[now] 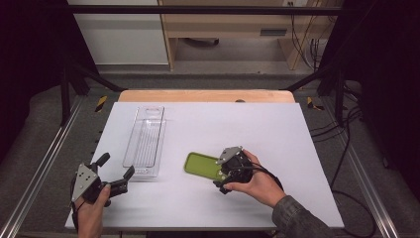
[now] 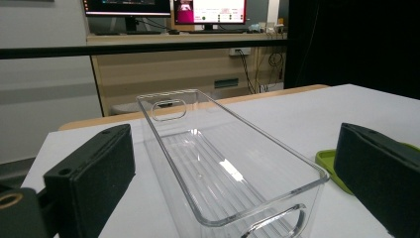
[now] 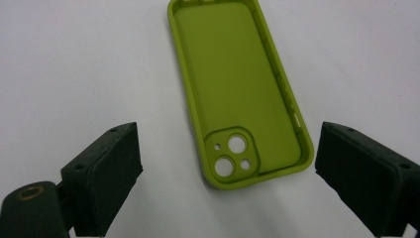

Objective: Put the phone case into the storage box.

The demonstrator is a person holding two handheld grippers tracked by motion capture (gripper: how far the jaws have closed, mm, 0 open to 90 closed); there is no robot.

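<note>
A green phone case (image 1: 200,165) (image 3: 239,94) lies flat on the white table, inside up, its camera cut-out toward my right gripper. My right gripper (image 1: 224,172) (image 3: 247,183) hovers over the case's near end, jaws open on either side of it and nothing held. A clear plastic bin (image 1: 145,141) (image 2: 223,163) stands left of the case, long and narrow, with nothing in it. My left gripper (image 1: 115,171) (image 2: 237,183) is open at the table's front left, pointing at the bin's near end. The case's edge (image 2: 329,166) peeks past the left gripper's right jaw.
The white table top (image 1: 247,129) spreads wide to the right and far side of the bin. A wooden edge (image 1: 205,95) runs along its back. Metal rails (image 1: 47,158) flank both sides; cables (image 1: 346,148) hang at the right.
</note>
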